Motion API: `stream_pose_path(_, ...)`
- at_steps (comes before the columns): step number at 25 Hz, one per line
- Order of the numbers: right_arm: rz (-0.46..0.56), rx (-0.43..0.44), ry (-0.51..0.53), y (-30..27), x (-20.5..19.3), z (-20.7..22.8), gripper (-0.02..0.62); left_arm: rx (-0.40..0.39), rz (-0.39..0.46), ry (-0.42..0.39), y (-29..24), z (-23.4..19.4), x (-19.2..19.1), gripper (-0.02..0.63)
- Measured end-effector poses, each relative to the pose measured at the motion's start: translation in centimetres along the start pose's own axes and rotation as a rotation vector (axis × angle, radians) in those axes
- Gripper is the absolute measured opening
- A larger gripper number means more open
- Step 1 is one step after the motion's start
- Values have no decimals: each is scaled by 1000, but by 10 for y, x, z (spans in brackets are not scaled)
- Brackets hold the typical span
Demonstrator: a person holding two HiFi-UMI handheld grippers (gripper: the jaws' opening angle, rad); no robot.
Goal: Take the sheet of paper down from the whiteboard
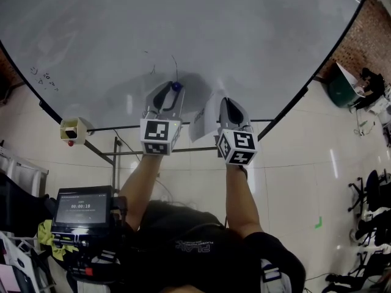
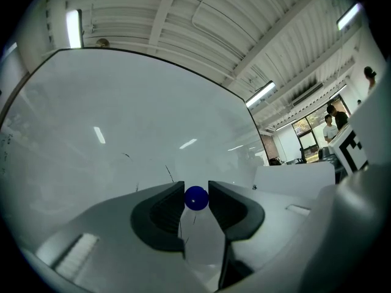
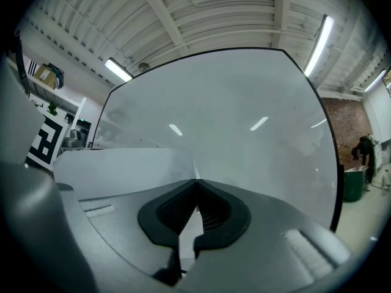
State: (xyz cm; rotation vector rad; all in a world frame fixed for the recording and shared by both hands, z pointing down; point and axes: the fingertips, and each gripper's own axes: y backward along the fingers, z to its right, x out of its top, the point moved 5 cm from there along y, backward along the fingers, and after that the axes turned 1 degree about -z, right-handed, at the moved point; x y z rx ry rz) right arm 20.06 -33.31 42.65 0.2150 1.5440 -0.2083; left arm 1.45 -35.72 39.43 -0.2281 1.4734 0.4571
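The whiteboard [image 1: 183, 29] fills the upper part of the head view. A small blue round magnet [image 1: 176, 86] sits at the tips of my left gripper [image 1: 173, 91]. In the left gripper view the magnet [image 2: 196, 198] is squeezed between the two pads, with the gripper [image 2: 196, 201] shut on it. The white sheet of paper [image 1: 203, 124] hangs off the board beside my right gripper [image 1: 225, 101]. In the right gripper view the jaws [image 3: 195, 185] are shut on the sheet's edge, and the sheet [image 3: 122, 163] spreads away to the left. The same sheet [image 2: 293, 180] shows at the right of the left gripper view.
A small yellowish box [image 1: 73, 129] sits at the board's lower left edge. The board's metal stand [image 1: 116, 154] runs below it. A screen device [image 1: 82, 207] is at the person's left. A green bin [image 1: 339, 85] and chairs [image 1: 369, 191] stand at the right. People [image 2: 333, 124] stand far off.
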Motion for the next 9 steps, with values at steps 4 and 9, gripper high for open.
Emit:
stream_pose_path(4, -3, 2, 7, -3, 0, -3, 12, 3, 0, -3, 0, -1, 0, 124)
stream_pose_path(9, -6, 6, 15, -6, 0, -3, 12, 20, -12, -3, 0, -3, -3, 124)
